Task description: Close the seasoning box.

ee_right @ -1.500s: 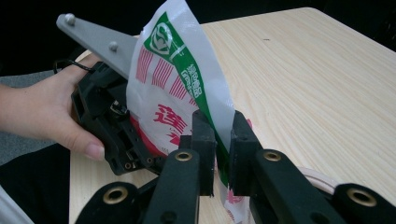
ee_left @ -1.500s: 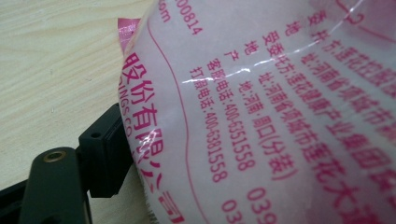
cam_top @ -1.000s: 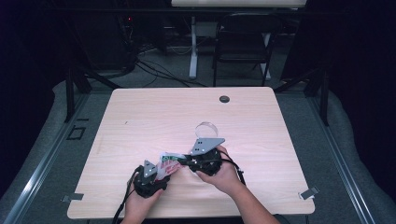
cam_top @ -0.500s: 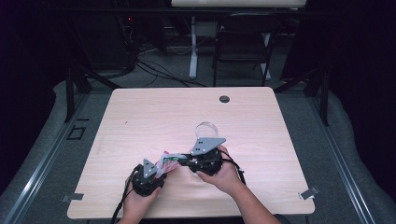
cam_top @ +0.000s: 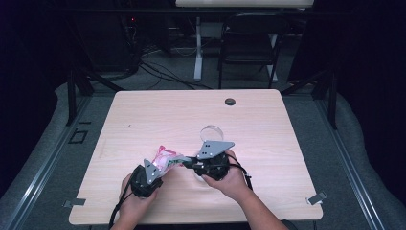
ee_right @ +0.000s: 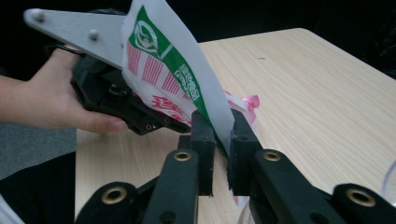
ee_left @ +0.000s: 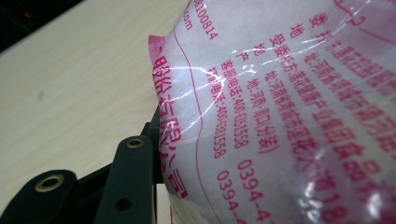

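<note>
A clear plastic bag (cam_top: pixel 165 160) with pink print, full of white stuff, hangs between my two grippers just above the table's near side. My left gripper (cam_top: pixel 155 168) grips its body; its jaws have just been closing on it. In the left gripper view the bag (ee_left: pixel 280 102) presses against one black finger (ee_left: pixel 133 172), and the other finger is hidden. My right gripper (ee_right: pixel 222 140) pinches the bag's flat white-and-green top edge (ee_right: pixel 173 70); its jaws have just been closing on that edge. The left gripper (ee_right: pixel 116 102) holds the far side.
A clear round cup (cam_top: pixel 212 130) stands on the wooden table (cam_top: pixel 287 143) just beyond my right gripper (cam_top: pixel 186 163); its rim (ee_right: pixel 390 184) sits at the right gripper view's edge. A black grommet (cam_top: pixel 230 101) lies near the far edge. A chair stands behind the table.
My left gripper has risen a little with the bag, which now stands more upright between the grippers. The right hand has kept its place.
</note>
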Motion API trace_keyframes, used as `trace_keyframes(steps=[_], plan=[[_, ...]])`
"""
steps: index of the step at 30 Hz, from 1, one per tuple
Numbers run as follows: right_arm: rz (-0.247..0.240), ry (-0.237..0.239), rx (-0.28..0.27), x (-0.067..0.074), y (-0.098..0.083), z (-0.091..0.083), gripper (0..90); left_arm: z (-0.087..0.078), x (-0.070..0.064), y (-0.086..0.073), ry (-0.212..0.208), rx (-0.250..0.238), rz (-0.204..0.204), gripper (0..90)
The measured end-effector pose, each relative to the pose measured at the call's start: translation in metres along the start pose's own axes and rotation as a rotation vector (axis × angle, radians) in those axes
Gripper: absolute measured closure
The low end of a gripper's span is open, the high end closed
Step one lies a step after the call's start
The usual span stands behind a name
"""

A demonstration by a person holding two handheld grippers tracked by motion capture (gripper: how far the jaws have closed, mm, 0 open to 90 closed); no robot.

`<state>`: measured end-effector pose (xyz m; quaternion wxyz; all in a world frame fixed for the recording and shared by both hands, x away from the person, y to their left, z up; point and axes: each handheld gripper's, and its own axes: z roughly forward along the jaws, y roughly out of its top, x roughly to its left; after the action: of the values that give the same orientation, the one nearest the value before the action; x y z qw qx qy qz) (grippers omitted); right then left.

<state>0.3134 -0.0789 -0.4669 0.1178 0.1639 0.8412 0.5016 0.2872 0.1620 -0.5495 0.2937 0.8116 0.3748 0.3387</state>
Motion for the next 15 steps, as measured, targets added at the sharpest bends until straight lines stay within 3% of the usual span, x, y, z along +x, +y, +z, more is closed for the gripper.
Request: trace_keyframes(steps=[2, 12, 15], plan=[[0.008, -0.005, -0.012, 0.0, 0.001, -0.002, 89.2, -0.002, 0.0, 0.003, 0.018, -0.004, 0.022, 58.7], [0.022, -0.032, -0.028, -0.001, 0.002, -0.008, 90.0, -0.006, -0.002, 0.013, 0.085, -0.018, 0.138, 58.9], [0.029, -0.037, -0.036, -0.001, 0.002, -0.009, 90.0, -0.006, -0.002, 0.015, 0.101, -0.027, 0.153, 58.9]])
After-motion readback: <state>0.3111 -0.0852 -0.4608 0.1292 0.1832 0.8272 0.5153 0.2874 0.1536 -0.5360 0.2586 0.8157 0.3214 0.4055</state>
